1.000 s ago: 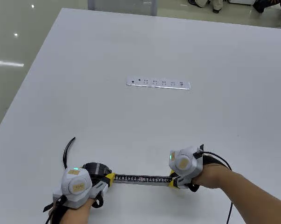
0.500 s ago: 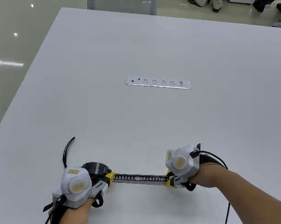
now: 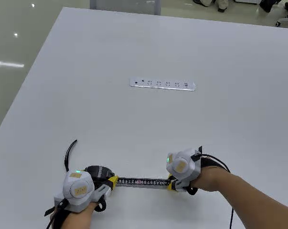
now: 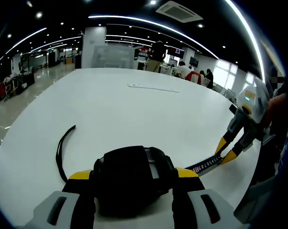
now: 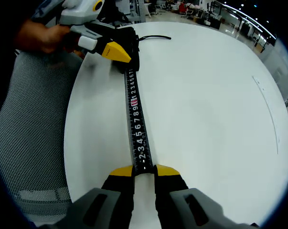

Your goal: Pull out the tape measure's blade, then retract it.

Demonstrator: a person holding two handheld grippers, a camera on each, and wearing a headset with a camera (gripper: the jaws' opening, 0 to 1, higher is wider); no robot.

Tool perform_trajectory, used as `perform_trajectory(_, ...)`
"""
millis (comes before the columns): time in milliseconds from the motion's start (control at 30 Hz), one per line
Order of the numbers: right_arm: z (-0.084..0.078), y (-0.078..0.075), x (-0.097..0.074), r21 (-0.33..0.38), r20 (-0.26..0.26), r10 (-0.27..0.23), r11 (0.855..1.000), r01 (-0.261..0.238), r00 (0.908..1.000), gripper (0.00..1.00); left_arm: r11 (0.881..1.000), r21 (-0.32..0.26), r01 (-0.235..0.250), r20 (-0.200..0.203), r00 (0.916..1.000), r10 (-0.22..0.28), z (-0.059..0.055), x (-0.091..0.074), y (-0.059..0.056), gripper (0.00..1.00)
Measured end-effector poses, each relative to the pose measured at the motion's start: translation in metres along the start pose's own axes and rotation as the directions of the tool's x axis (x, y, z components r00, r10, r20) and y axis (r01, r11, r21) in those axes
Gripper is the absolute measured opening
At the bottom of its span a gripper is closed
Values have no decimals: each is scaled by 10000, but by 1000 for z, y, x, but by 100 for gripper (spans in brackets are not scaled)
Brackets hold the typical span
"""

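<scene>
Blade (image 5: pixel 136 109) runs left to right between grippers; right gripper (image 5: pixel 144 169) pinches its covered end, left gripper (image 4: pixel 133 174) clamps the black case (image 4: pixel 129 164), partly hidden in head view.

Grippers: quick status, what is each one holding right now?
Left gripper: closed on the tape measure case.
Right gripper: closed on the end of the blade.

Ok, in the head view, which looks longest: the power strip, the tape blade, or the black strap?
1. power strip
2. tape blade
3. black strap
The power strip lies farther from the camera, so it may really be longer still.
</scene>
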State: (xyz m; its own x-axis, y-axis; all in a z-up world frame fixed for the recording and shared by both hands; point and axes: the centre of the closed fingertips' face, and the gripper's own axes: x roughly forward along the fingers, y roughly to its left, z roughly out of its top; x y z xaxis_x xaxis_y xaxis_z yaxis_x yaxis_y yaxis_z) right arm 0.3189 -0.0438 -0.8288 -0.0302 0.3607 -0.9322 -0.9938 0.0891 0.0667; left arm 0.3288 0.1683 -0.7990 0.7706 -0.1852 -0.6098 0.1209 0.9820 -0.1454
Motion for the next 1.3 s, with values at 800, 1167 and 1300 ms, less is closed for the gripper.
perform_trajectory(800,16,2,5,-147,167,-92,9998,94,9998,14,10000,-23,12,0,10000,-12,0,0,0,62)
perform_trajectory(1167,24,2,10,-120,349,-77,9999,81,9994,14,10000,-37,29,-22,10000,-30,0,1,0,62)
perform_trajectory(1300,26,2,12,-105,394,-82,9999,86,9992,15,10000,-32,22,-19,10000,-23,-1,1,0,62)
